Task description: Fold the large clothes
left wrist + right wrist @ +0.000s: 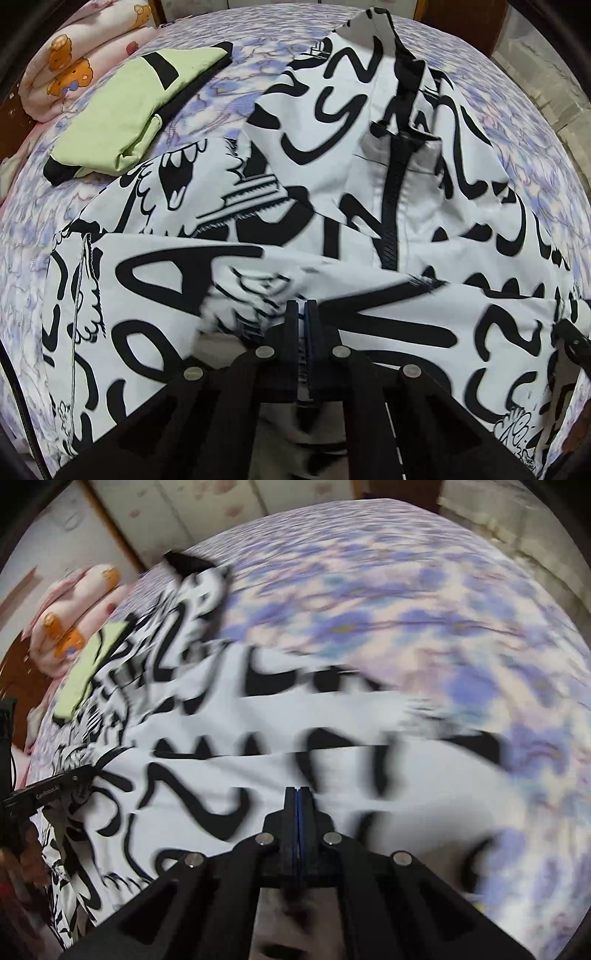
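My left gripper (302,306) fingers clenched on b&w graffiti-print jacket (332,192), spread on bed w/ purple floral sheet (236,99); right gripper (300,794) fingers pressed together over same jacket, view blurred. Folded green garment (122,114) lies beyond it.

Left gripper (303,306): matte black linkage arms, silver round rivets, blue-edged fingers (292,314) (right gripper (299,794) identical).

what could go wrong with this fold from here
1. The left tool is shut on only a thin pinch of the black-and-white jacket, and the cloth beside it is bunched, so the hem may slip out or fold in crooked.
2. The right tool is also closed at the fabric edge, but that view is motion-blurred; a fast pull could drag the whole jacket across the floral bedsheet.
3. The folded green garment lies close by and could get knocked.
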Available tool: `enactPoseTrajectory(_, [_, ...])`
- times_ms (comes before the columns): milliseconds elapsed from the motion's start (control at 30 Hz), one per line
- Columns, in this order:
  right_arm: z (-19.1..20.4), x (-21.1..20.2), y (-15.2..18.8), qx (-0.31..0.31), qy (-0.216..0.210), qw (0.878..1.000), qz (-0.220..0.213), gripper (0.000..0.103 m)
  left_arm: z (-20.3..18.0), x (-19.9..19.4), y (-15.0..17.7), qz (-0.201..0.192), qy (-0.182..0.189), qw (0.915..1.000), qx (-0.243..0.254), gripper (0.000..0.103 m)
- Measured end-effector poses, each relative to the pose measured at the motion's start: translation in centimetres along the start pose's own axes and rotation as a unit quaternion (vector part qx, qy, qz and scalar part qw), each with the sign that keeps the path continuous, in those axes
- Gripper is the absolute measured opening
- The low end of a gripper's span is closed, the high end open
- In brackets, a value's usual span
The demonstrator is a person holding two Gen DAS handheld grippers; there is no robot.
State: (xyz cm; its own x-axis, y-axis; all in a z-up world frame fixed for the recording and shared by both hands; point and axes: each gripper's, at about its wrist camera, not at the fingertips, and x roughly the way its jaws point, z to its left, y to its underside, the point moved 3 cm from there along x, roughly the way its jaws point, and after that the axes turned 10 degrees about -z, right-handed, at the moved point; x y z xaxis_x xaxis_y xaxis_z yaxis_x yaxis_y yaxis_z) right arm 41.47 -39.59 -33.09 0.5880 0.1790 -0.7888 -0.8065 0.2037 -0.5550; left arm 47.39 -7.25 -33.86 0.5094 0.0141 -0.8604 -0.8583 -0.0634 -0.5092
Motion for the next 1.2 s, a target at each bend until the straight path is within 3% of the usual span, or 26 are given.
enactPoseTrajectory(33, [-1.1,-0.5,-0.1,0.012,0.007,1.0,-0.002,0.0,0.4,0.0,-0.1,-0.003,0.002,1.0,-0.002,0.003])
enactPoseTrajectory(100, [-3.1,-1.3,-0.4,0.0,0.066,0.998,-0.014,0.0,1.2,0.1,-0.2,-0.003,0.013,0.9998,-0.017,0.003])
enactPoseTrajectory(200, [-6.1,-2.2,-0.6,0.068,0.054,0.996,-0.017,0.0,2.5,-0.5,-0.2,-0.006,0.018,0.9993,-0.033,0.003])
enactPoseTrajectory(300, [-5.0,-3.3,-0.8,0.049,0.04,0.998,-0.02,0.0,1.3,-2.8,0.5,-0.006,0.033,0.9994,-0.003,0.003])
enactPoseTrajectory(433, [0.2,-5.0,0.0,0.055,-0.077,0.995,-0.007,0.0,-2.4,-6.0,2.9,0.007,0.082,0.996,0.033,0.003])
enactPoseTrajectory(633, [8.5,-4.7,5.5,0.003,-0.169,0.984,0.06,0.0,-6.1,-6.8,8.0,0.066,0.119,0.9902,0.033,0.003])
enactPoseTrajectory(733, [10.3,-3.3,8.7,-0.022,-0.151,0.984,0.092,0.0,-5.7,-5.7,10.2,0.081,0.1,0.9915,0.022,0.003])
enactPoseTrajectory(800, [10.1,-1.9,10.4,-0.036,-0.116,0.986,0.118,0.0,-5.0,-5.4,10.9,0.081,0.093,0.9924,0.008,0.003])
enactPoseTrajectory(900, [8.7,-2.2,10.8,-0.021,-0.105,0.988,0.113,0.0,-2.6,-5.6,10.8,0.069,0.069,0.9952,-0.003,0.003])
enactPoseTrajectory(1000, [6.2,-3.2,10.6,-0.022,-0.056,0.992,0.11,0.0,1.3,-6.2,10.3,0.054,0.018,0.9983,-0.01,0.003])
enactPoseTrajectory(1133, [1.9,-5.1,10.3,0.001,0.001,0.994,0.105,0.0,6.2,-6.7,9.9,0.05,-0.001,0.9976,-0.048,0.003])
enactPoseTrajectory(1200, [0.2,-6.5,10.3,0.025,-0.005,0.995,0.1,0.0,7.8,-7.0,9.7,0.045,0.003,0.997,-0.063,0.003])
